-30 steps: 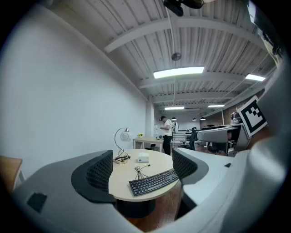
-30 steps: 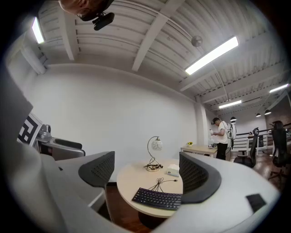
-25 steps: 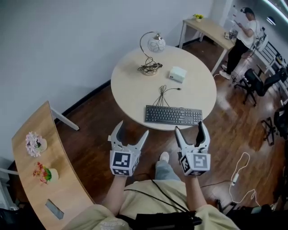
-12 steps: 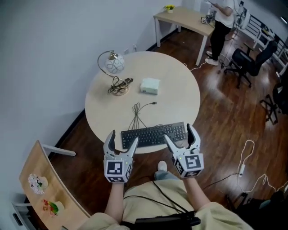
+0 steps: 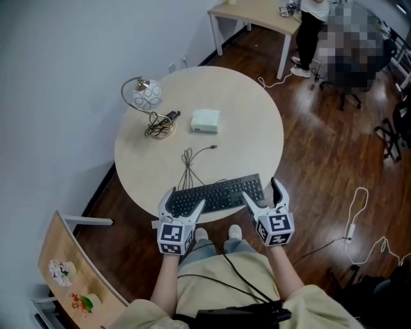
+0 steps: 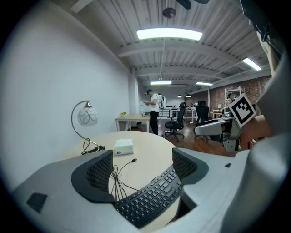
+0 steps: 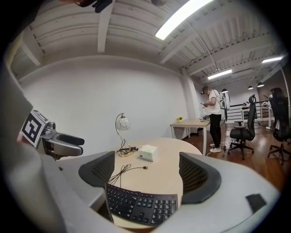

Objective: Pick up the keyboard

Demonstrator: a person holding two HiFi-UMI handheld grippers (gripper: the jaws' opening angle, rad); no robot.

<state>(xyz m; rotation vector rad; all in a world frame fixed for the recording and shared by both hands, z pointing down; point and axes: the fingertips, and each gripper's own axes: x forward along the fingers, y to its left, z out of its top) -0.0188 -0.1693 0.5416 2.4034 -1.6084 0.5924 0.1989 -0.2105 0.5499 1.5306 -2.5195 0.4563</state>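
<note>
A black keyboard [image 5: 218,196] lies at the near edge of the round beige table [image 5: 244,115], its cable [image 5: 187,160] coiled behind it. My left gripper [image 5: 185,202] hovers at the keyboard's left end with its jaws apart and nothing between the pads. My right gripper [image 5: 262,193] is at the right end, also open and empty. In the left gripper view the keyboard [image 6: 150,202] lies low between the jaws of the gripper [image 6: 143,170]. The right gripper view shows the keyboard [image 7: 136,207] just below its gripper [image 7: 145,170].
A lamp [image 5: 146,96] and a white box [image 5: 205,120] stand further back on the table. A wooden shelf [image 5: 70,276] with flowers sits at lower left. A person stands by a desk [image 5: 257,13] at the back. Cables lie on the floor [image 5: 359,212] at right.
Both grippers have moved forward and down, from short of the table to the keyboard's two ends. Their jaws have stayed apart. The keyboard has not moved.
</note>
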